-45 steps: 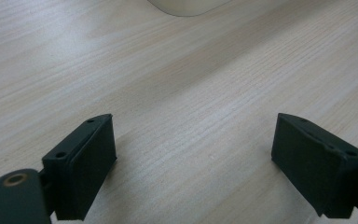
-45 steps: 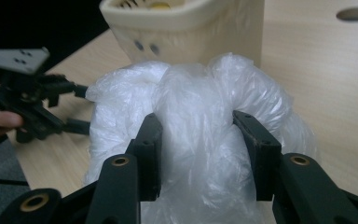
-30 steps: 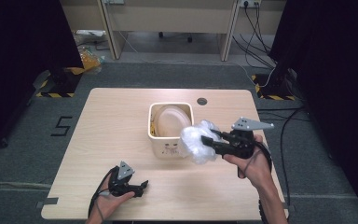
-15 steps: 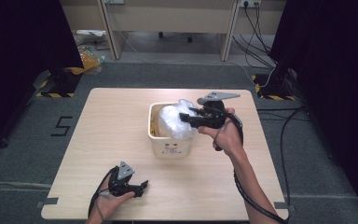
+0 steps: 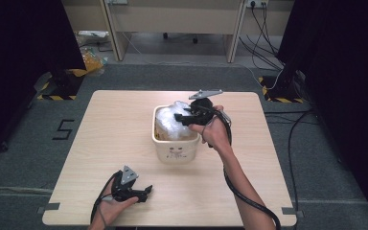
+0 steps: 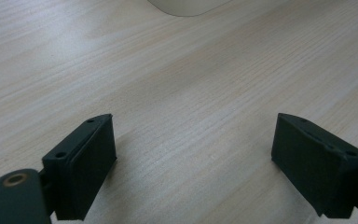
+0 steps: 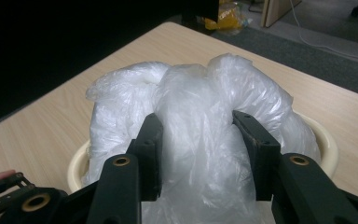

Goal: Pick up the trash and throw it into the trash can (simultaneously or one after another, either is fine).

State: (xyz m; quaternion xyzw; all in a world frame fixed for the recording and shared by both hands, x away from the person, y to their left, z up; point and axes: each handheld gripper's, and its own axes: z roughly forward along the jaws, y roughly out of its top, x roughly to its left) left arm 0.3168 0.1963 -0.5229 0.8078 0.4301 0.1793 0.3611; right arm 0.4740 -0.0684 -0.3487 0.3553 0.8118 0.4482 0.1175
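Both pads squeezing plastic bag [image 7: 200,135], r. claw [image 7: 198,140]

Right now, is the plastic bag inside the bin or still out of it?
Partly in. The plastic bag bulges above the bin rim, still clamped in the right gripper over the opening.

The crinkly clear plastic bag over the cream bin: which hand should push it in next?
The right. The right gripper is already shut on the crinkly clear plastic bag, holding it over the cream plastic bin. The left gripper rests open on the wooden table, away from the bin.
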